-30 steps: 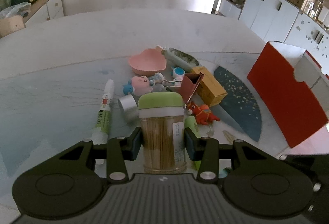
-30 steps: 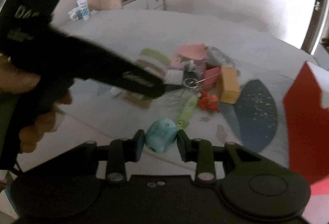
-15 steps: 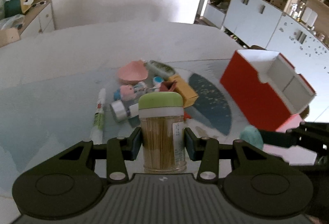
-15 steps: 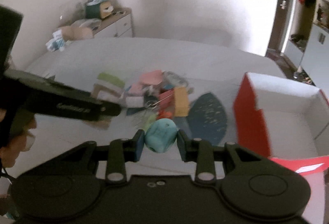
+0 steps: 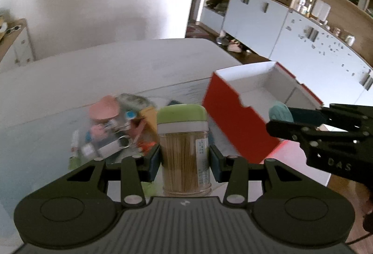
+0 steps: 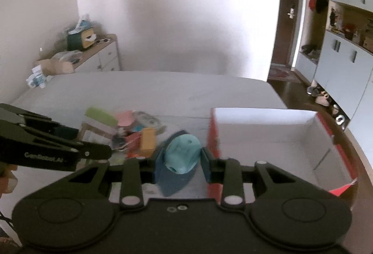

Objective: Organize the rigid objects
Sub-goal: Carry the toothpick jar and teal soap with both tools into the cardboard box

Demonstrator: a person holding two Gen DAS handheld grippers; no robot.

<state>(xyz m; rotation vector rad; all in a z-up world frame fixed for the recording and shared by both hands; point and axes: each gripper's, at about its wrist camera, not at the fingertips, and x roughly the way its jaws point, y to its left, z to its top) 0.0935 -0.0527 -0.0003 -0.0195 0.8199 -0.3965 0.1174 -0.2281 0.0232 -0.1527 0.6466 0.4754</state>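
Both lifted toward the red box (image 5: 237, 123): left claw (image 5: 185, 158) clamps toothpick jar (image 5: 184, 151), right claw (image 6: 180, 160) teal toy (image 6: 183, 152).

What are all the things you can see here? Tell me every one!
Toothpick jar: one, clear with green lid, held in the left gripper.
Teal toy: one, rounded, held in the right gripper.
Box: one, red outside, white inside, on the table's right side; nothing visible inside.
Pile of small things: several, blurred; pink dish, yellow block, white tube among them, left of the box.
Dark blue mat: one, between pile and box.
Table: one, pale.
Cabinets: white, along the right wall.
Left gripper: one, black.
Right gripper: one, black.
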